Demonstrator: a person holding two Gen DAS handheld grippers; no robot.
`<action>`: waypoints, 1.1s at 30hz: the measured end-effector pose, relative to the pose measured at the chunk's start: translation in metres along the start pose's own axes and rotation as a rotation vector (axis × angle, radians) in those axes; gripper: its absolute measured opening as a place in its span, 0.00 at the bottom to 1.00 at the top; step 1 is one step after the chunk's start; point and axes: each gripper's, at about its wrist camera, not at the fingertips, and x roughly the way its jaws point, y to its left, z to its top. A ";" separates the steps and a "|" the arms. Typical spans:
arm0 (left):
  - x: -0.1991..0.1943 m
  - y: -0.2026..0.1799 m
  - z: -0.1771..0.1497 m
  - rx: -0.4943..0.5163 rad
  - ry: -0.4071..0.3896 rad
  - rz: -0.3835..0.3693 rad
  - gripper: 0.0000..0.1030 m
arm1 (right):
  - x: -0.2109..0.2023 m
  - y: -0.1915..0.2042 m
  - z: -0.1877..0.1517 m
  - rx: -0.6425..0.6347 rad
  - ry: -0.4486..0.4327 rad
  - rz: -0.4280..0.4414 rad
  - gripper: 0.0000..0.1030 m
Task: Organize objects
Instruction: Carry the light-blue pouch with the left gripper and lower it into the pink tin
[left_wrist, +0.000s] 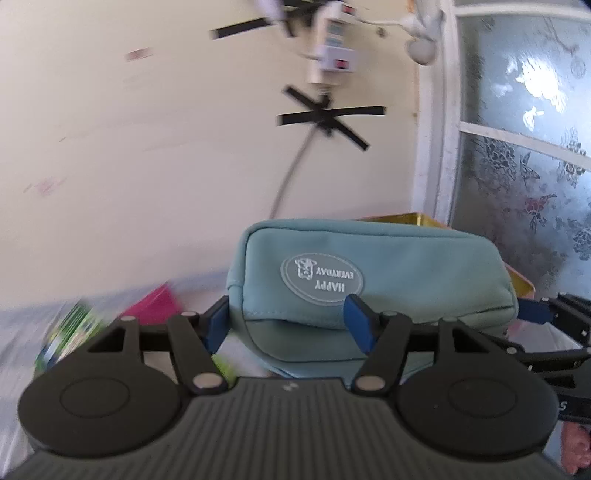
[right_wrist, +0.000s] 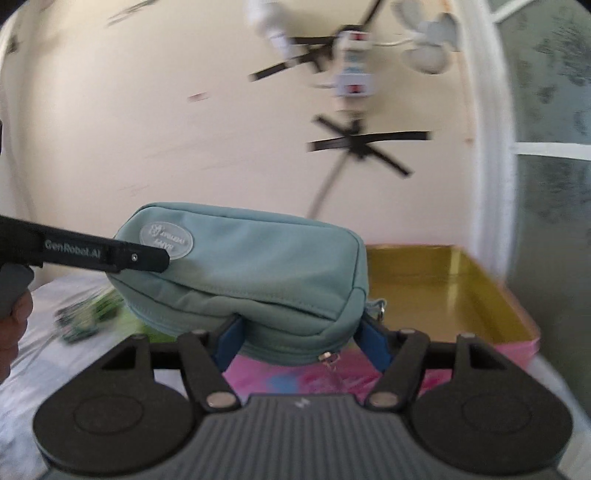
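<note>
A teal zip pouch (left_wrist: 369, 273), its oval "HAPPY EVERYDAY" patch upside down, fills the lower middle of the left wrist view, lifted clear of the white-covered surface (left_wrist: 22, 332) and pinched at both ends. The left hand-held gripper (left_wrist: 286, 325) has its blue pads (left_wrist: 216, 325) pressed onto the pouch's lower left edge, a fold of fabric bunched between them. At the right edge of that view the right hand-held gripper (left_wrist: 535, 314) reaches in, one blue pad against the pouch's far end.

In the right wrist view the right hand-held gripper (right_wrist: 303, 339) is closed on the other end of the pouch (right_wrist: 240, 266), near the zip pull (right_wrist: 328, 360) (which dangles just below the seam). The left hand-held gripper's black finger (right_wrist: 103, 254), printed "GenRobot.AI", enters from the left edge and touches the pouch beside the patch; a person's fingers (right_wrist: 14, 325) show at the lower left.

Behind the pouch at right stands an open tin box (right_wrist: 443, 288) with a gold interior and pink outer wall. Blurred green packets (right_wrist: 88, 314) lie on the surface at lower left. On the cream wall (right_wrist: 147, 129), upper centre, a power strip (right_wrist: 351, 62) is fixed with crossed black tape (right_wrist: 365, 144), beside a frosted floral window (left_wrist: 535, 147).
</note>
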 end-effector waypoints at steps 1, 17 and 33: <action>0.010 -0.010 0.008 0.017 0.000 0.001 0.65 | 0.007 -0.011 0.004 0.016 0.008 -0.014 0.64; 0.102 -0.066 0.029 0.120 0.046 0.172 0.69 | 0.095 -0.078 0.007 0.131 0.066 -0.080 0.70; 0.050 -0.074 0.045 0.219 0.016 0.164 0.83 | 0.072 -0.080 0.009 0.169 -0.047 -0.101 0.78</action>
